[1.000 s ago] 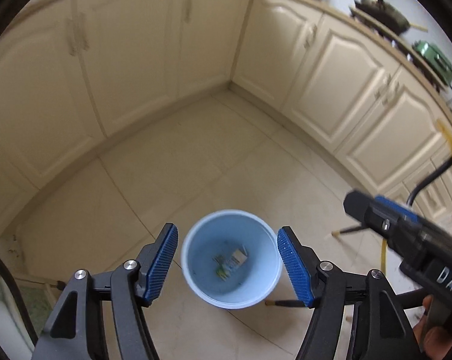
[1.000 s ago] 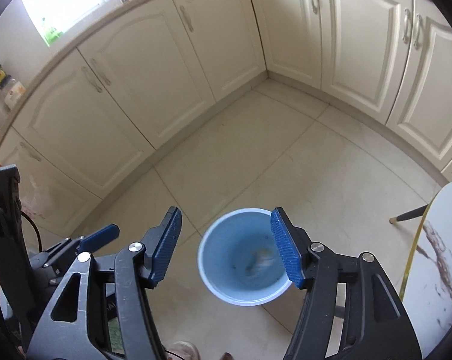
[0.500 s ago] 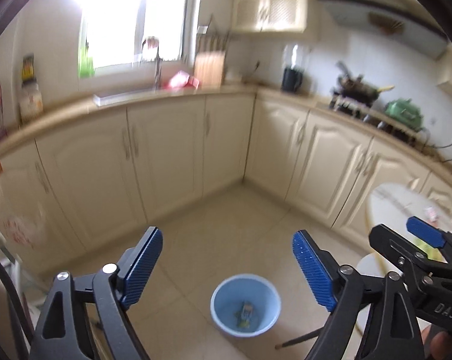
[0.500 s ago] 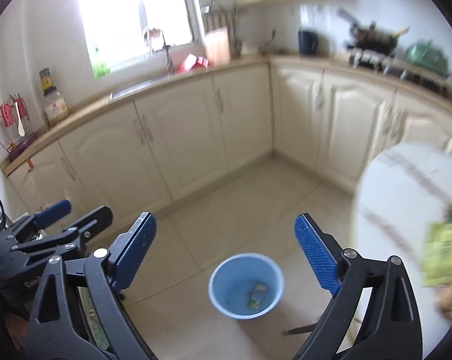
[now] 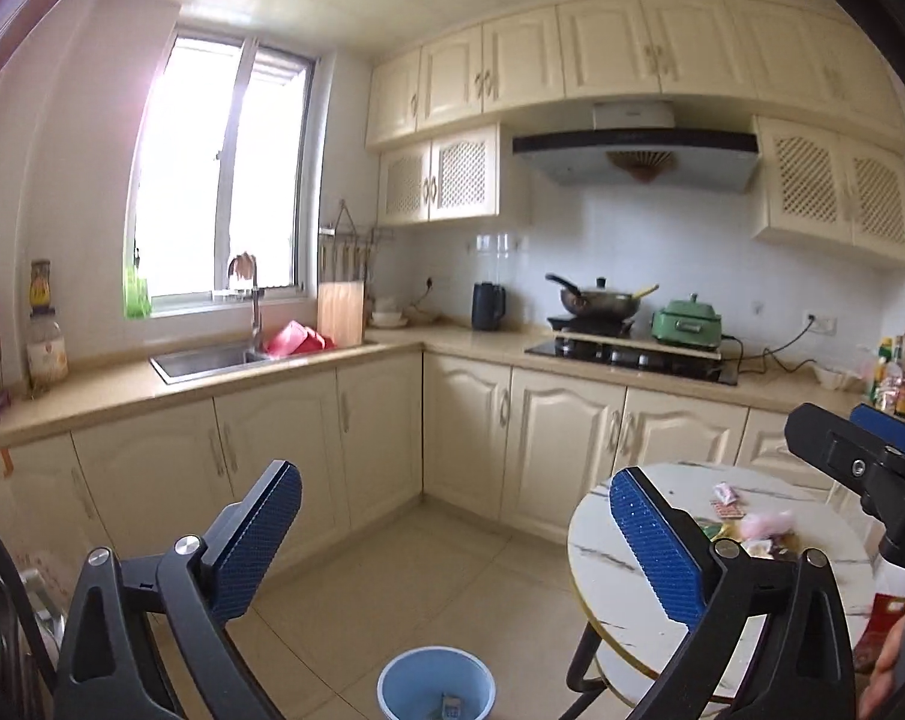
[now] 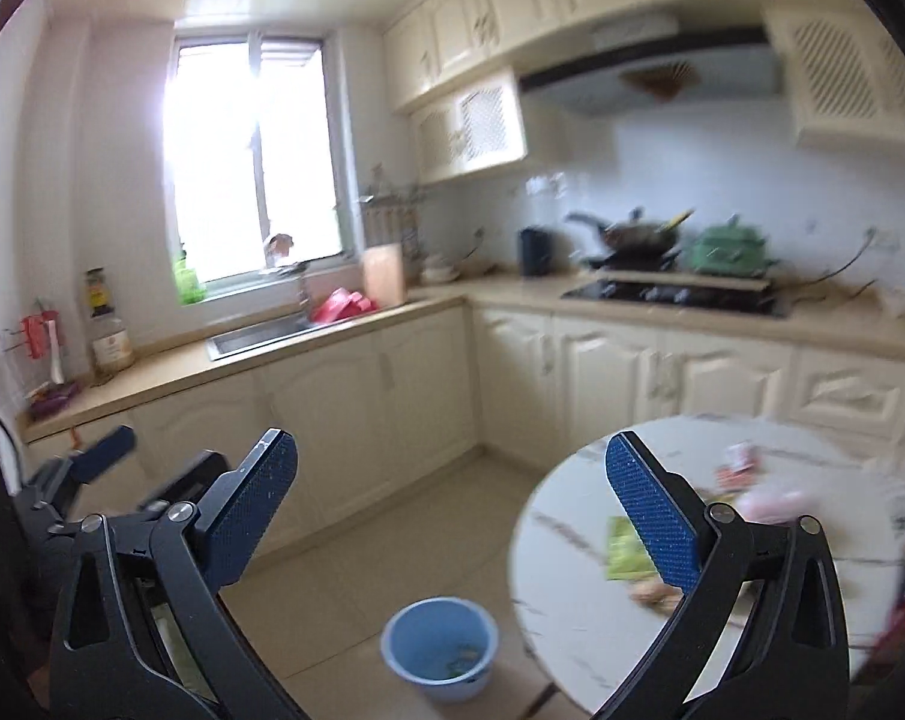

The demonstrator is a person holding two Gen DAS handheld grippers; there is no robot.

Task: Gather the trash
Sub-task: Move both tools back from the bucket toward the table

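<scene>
Smooth light-blue plastic bin (image 5: pixel 434 681), glossy white marble-look tabletop (image 5: pixel 608 546) with gilt rim, brushed steel sink (image 5: pixel 203 358), pale wooden chopping board (image 5: pixel 340 313), glossy cream cabinet doors (image 5: pixel 563 450), dimpled blue gripper pads (image 5: pixel 254 540), crinkly shiny wrappers (image 5: pixel 764 525)

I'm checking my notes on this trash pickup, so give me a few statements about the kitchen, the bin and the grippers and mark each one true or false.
1. The blue bin stands on the floor beside the round table. True.
2. The bin is empty. False: a few scraps lie in the bottom.
3. The left gripper holds a wrapper. False: its jaws are wide open with nothing between them.
4. Wrappers lie on the table. True.
5. The right gripper is shut. False: it is wide open and empty.
</scene>
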